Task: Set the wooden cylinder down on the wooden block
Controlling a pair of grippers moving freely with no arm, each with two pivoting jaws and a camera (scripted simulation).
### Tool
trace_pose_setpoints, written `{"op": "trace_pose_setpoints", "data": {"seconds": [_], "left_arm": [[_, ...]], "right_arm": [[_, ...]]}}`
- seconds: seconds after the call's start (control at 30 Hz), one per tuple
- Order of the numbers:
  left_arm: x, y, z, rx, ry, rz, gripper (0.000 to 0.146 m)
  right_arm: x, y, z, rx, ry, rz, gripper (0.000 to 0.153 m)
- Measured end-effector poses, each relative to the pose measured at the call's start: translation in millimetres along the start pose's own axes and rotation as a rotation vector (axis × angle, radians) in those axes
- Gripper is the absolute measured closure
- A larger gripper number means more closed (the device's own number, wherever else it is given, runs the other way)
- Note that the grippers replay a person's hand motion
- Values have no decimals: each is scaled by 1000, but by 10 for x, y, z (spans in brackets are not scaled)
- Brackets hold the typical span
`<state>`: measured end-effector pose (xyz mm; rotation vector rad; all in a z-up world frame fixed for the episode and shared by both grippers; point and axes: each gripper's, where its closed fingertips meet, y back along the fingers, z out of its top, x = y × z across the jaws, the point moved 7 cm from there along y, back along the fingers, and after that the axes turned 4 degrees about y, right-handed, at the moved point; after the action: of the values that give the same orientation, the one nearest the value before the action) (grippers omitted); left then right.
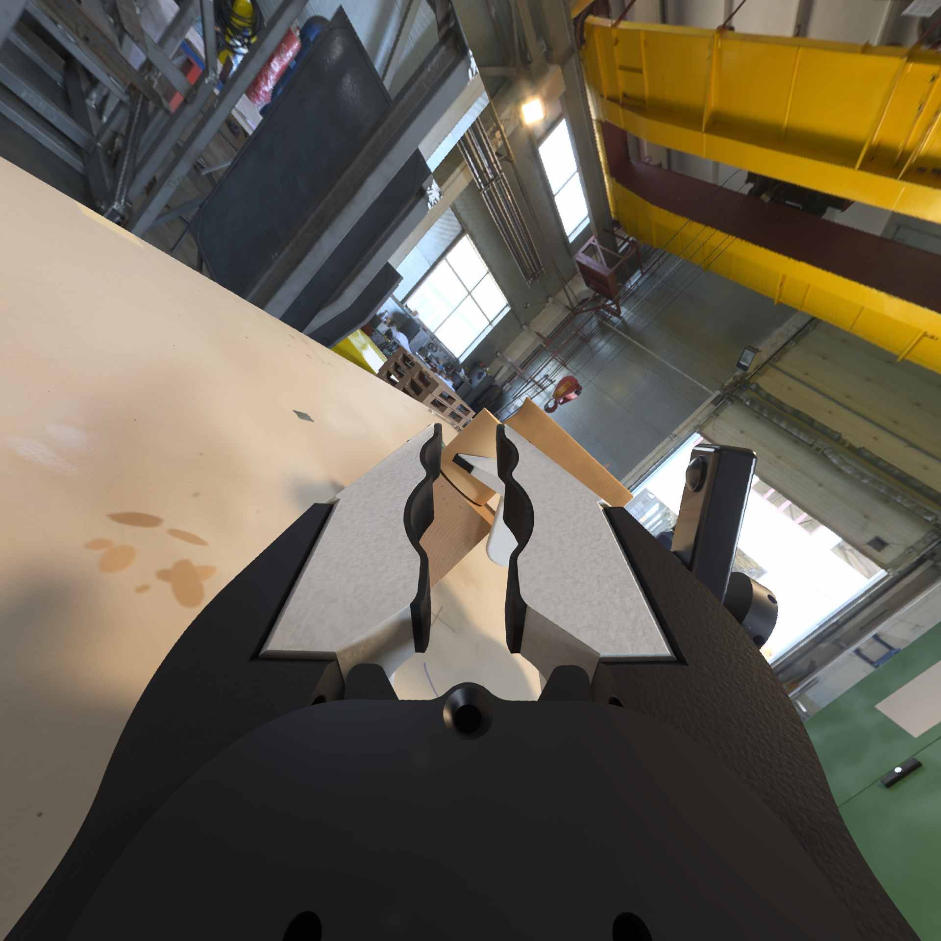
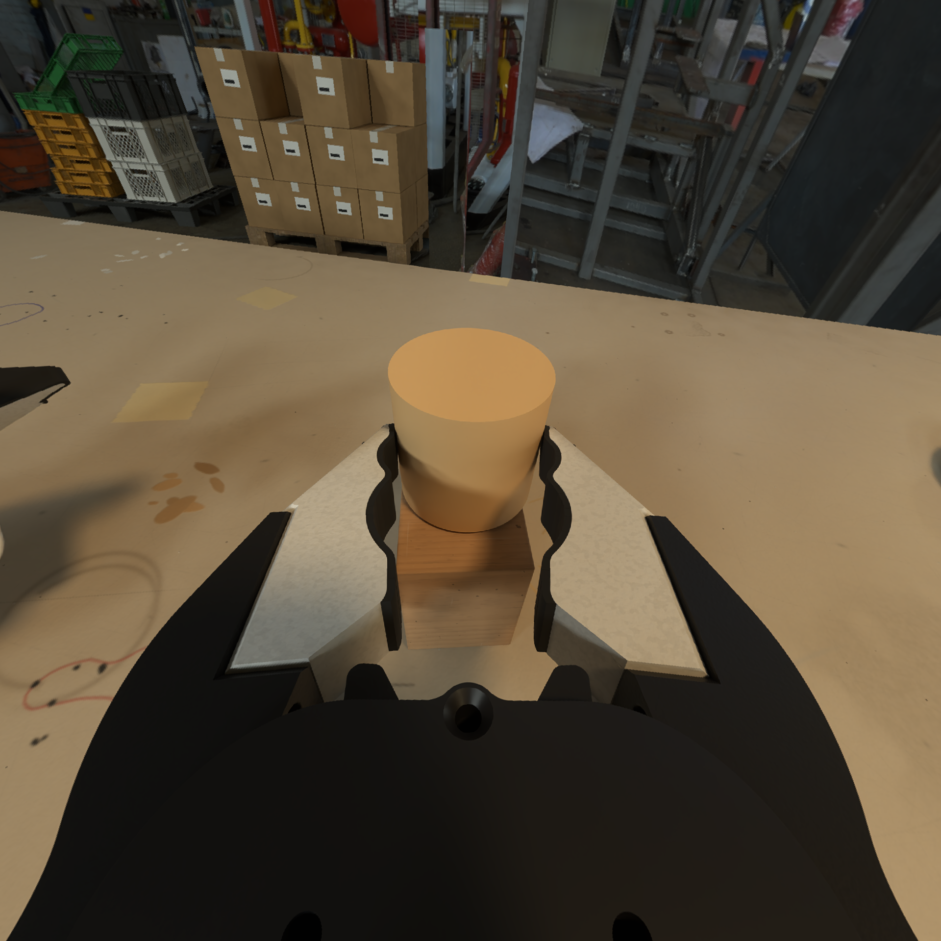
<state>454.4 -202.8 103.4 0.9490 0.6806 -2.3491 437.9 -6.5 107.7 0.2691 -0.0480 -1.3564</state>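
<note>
In the right wrist view my right gripper (image 2: 468, 433) is shut on the upright wooden cylinder (image 2: 471, 427), one fingertip on each side. The cylinder's bottom rests on the top of the wooden block (image 2: 461, 585), which stands on the table between my fingers. My left gripper (image 1: 468, 433) is empty, its jaws a narrow gap apart, and it looks at the pair from the side. Between its fingers I see the block (image 1: 453, 540), the cylinder (image 1: 560, 453) and the right gripper's white finger (image 1: 501, 545). The left gripper's tip shows at the left edge of the right wrist view (image 2: 30, 392).
The tan table (image 2: 713, 458) carries brown stains (image 2: 178, 499) and pen marks to the left of the block. Its far edge runs across behind the cylinder. Beyond it stand stacked cardboard boxes (image 2: 326, 153), crates (image 2: 102, 132) and metal racks (image 2: 636, 153).
</note>
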Motion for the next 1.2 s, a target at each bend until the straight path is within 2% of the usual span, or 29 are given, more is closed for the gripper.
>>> {"op": "trace_pose_setpoints", "data": {"seconds": [0.23, 1.2], "left_arm": [[16, -17, -76, 4, 50, -22, 125], [52, -54, -94, 45, 30, -31, 125]], "right_arm": [[1, 0, -1, -1, -1, -1, 96], [1, 3, -3, -1, 1, -2, 96]]}}
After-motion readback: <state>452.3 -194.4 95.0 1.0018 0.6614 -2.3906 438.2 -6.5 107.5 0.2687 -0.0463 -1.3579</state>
